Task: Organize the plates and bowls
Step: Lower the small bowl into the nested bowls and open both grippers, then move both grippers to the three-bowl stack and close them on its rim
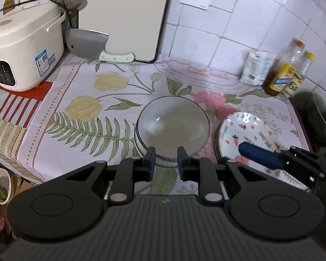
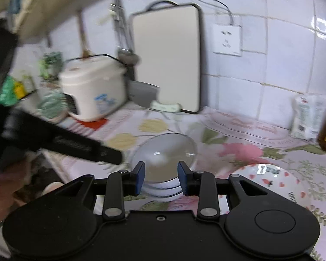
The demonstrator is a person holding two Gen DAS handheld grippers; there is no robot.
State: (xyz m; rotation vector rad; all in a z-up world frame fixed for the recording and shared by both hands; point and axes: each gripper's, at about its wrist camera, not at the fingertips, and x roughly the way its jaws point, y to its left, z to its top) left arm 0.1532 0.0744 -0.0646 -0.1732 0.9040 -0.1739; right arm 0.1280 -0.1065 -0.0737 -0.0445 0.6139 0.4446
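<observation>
left wrist view: grey bowls (image 1: 173, 126) nested in a short stack at mid-counter on the floral cloth (image 1: 84, 117), with rims of lower bowls showing under the top one. left gripper (image 1: 166, 162) poised at the stack's near rim, jaws parted with a clear gap, nothing between the pads. just beside the stack, to its right, a patterned plate (image 1: 247, 134) with carrots and hearts, seemingly atop another dish whose dark rim peeks out at its left edge. right gripper (image 1: 258, 152) reaching in over that plate; only one blue finger visible from this side.

right wrist view: right gripper (image 2: 161, 177) also spread apart and empty, aimed at the same bowl stack (image 2: 164, 152), patterned plate (image 2: 269, 180) low to the right, left gripper (image 2: 110, 153) blurred at the left. more crockery dimly seen by the rice cooker (image 1: 24, 50) at the far left edge, too cut off to identify.

judging by the layout: bowls look already gathered into one pile, plates perhaps partly paired. likely left: moving either pile to its final spot, or adding the dishes near the cooker. nothing gripped now, so probably between steps. final destination not evident.
</observation>
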